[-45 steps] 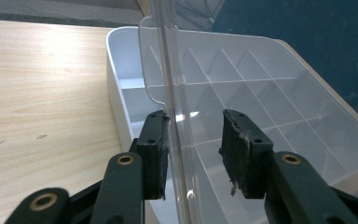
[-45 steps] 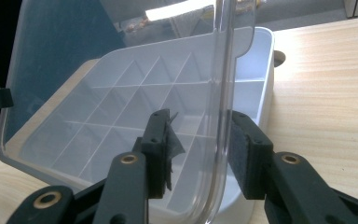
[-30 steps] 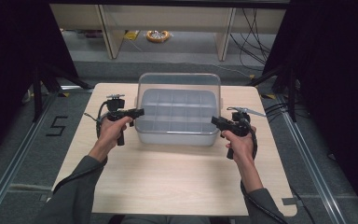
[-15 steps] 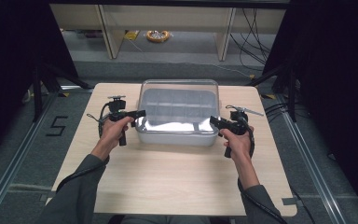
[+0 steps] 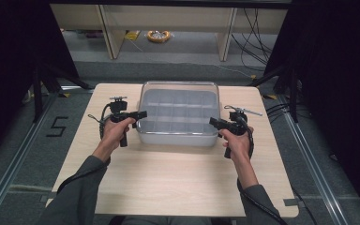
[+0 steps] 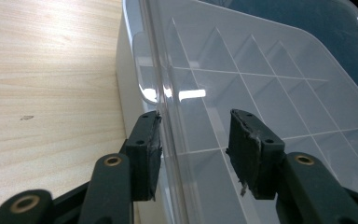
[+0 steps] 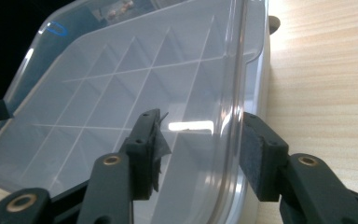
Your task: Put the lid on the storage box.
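Both tools, left tool (image 6: 193, 154) and right tool (image 7: 200, 156), just opening, straddle the lid (image 5: 178, 101) edges ungripped; lid may shift askew on the box (image 5: 178, 137).

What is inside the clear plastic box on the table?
Through the clear lid, the clear plastic box shows a grid of dividers forming compartments, all of which look empty. Glare on the lid hides parts of the near row, so small items there cannot be ruled out.
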### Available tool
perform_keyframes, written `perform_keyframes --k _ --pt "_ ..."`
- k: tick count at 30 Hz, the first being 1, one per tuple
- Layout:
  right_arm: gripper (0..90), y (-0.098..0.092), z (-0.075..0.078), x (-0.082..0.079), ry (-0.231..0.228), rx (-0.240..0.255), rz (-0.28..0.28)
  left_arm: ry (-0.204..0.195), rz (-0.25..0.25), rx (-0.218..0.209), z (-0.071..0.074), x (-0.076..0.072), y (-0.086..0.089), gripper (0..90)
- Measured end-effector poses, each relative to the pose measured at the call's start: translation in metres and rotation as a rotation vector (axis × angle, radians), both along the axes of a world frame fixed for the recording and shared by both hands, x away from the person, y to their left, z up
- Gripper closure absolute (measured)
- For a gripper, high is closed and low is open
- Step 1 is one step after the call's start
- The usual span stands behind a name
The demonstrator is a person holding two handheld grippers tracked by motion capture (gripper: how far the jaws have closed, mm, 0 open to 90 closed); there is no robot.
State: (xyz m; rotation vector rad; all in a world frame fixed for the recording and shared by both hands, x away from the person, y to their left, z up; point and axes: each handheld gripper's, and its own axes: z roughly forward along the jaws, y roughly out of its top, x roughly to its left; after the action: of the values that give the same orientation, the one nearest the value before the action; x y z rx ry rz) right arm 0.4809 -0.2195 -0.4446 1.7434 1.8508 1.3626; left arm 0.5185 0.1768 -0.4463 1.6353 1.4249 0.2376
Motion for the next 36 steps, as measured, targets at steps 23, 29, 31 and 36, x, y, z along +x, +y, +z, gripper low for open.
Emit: perform_keyframes --k 23,29,31,36 --pt "48.7 0.006 0.002 0.006 0.032 -0.037 0.000 0.039 0.017 -0.045 -0.009 -0.001 0.001 48.8" --pt "48.4 0.004 0.000 0.006 0.013 -0.037 -0.011 0.040 0.008 -0.011 -0.005 -0.001 -0.001 48.3" --pt "49.1 0.003 0.000 0.002 0.022 -0.015 -0.009 0.044 0.010 -0.001 -0.004 -0.001 -0.003 46.6" --pt "49.3 0.001 -0.002 0.001 0.014 -0.001 -0.008 0.046 0.014 -0.019 -0.004 0.000 -0.003 46.4"
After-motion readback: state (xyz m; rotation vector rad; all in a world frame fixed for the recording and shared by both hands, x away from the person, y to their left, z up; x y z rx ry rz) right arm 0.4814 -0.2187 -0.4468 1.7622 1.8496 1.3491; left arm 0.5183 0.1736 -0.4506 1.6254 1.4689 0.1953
